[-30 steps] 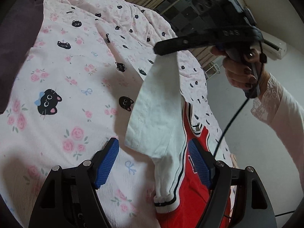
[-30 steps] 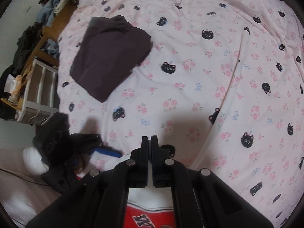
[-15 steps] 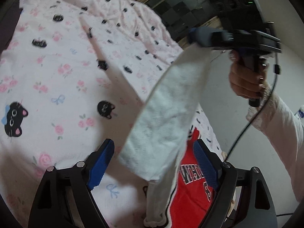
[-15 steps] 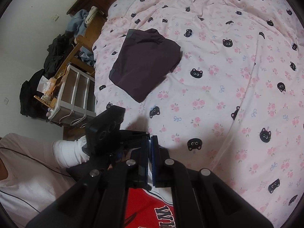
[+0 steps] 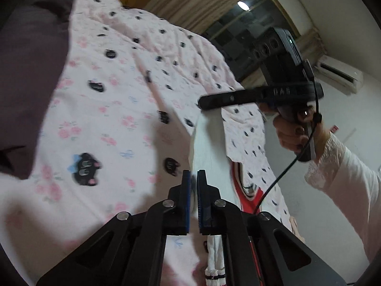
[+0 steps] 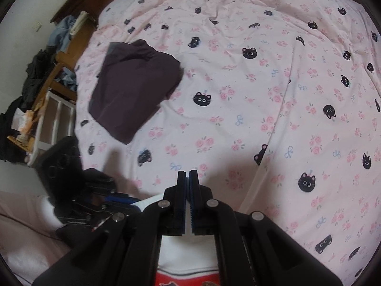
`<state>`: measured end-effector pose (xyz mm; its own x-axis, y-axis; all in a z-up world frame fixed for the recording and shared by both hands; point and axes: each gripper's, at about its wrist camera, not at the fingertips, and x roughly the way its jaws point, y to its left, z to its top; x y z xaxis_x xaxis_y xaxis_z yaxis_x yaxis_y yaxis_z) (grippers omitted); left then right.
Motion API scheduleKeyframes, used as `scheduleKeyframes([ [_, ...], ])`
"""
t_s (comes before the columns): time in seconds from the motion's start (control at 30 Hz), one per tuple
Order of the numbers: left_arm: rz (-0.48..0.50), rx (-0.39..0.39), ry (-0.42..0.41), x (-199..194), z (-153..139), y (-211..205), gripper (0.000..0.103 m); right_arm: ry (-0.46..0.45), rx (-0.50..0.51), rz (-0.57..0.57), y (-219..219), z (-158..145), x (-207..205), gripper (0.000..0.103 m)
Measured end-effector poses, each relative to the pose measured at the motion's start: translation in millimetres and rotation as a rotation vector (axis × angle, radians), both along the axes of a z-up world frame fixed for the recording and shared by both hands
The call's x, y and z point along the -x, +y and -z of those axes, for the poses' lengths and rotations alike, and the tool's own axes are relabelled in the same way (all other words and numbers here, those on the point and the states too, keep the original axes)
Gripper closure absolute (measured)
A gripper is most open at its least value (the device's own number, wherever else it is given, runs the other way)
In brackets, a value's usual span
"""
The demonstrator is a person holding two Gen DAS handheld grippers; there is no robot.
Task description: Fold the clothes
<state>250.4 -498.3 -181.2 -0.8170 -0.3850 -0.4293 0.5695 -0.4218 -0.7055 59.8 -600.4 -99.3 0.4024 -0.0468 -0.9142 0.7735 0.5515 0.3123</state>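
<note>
Fold clothes, part done: one dark garment [image 6: 133,88] lies folded on the bed [image 6: 262,76]; the red-and-white jersey [image 5: 207,147] hangs unfolded above the bed edge, its white sleeve pinched by both left hand-held gripper [image 5: 194,178] and right hand-held gripper [image 6: 187,178].

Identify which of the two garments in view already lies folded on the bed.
The dark purple garment: it lies flat on the bedspread as a neat folded rectangle. The white-and-red jersey hangs pinched between both grippers.
</note>
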Motion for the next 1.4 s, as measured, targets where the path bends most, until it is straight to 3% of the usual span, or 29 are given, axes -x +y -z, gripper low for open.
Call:
scheduleKeyframes([
  [0.17,-0.087,-0.081,-0.005,-21.4,15.4,-10.3,0.1,0.077,0.028,0.026,-13.5,33.0,-18.8,0.1],
  [0.27,-0.108,-0.109,-0.024,-22.7,22.3,-13.7,0.1,0.173,0.103,0.133,-29.9,44.6,-18.6,0.098],
  [0.3,-0.107,-0.11,-0.033,-21.4,23.0,-13.6,0.1,0.205,0.133,0.172,-35.0,46.7,-17.4,0.093],
  [0.43,-0.11,-0.114,-0.06,-18.5,26.0,-13.9,0.099,0.221,0.235,0.271,-35.0,26.3,-2.7,0.069],
  [0.63,-0.113,-0.127,-0.065,-18.6,30.7,-13.6,0.099,0.158,0.331,0.352,15.8,-23.3,34.0,0.065],
  [0.7,-0.111,-0.123,-0.067,-17.8,31.0,-11.8,0.098,0.123,0.348,0.384,51.9,-39.4,51.3,0.057],
  [0.73,-0.102,-0.109,-0.059,-17.1,28.6,-8.6,0.094,0.116,0.354,0.393,72.7,-43.8,59.2,0.052],
  [0.8,-0.083,-0.081,-0.043,-15.6,23.5,-2.0,0.074,0.101,0.365,0.412,114.4,-52.4,75.0,0.049],
  [0.83,-0.081,-0.072,-0.049,-14.0,22.1,2.6,0.054,0.095,0.369,0.419,134.7,-56.0,82.7,0.049],
  [0.87,-0.079,-0.062,-0.056,-12.3,20.7,7.3,0.044,0.102,0.363,0.418,151.9,-55.0,89.2,0.049],
  [1.0,-0.043,-0.043,-0.14,0.4,17.5,22.4,0.04,0.179,0.324,0.374,189.3,-40.7,98.8,0.049],
  [1.1,-0.027,-0.006,-0.225,10.1,9.6,34.9,0.04,0.23,0.36,0.316,198.1,-34.9,82.2,0.049],
  [1.17,-0.059,-0.006,-0.238,3.1,0.9,37.9,0.04,0.251,0.413,0.262,202.8,-30.5,54.9,0.049],
  [1.27,-0.208,0.017,-0.261,-30.7,-13.6,38.7,0.04,0.267,0.467,0.206,209.3,-14.0,12.8,0.053],
  [1.33,-0.304,0.028,-0.295,-54.8,-19.9,38.5,0.04,0.298,0.503,0.166,213.0,2.5,-20.9,0.065],
  [1.4,-0.358,0.016,-0.301,-76.5,-20.5,36.6,0.04,0.339,0.538,0.128,214.3,18.9,-51.4,0.067],
])
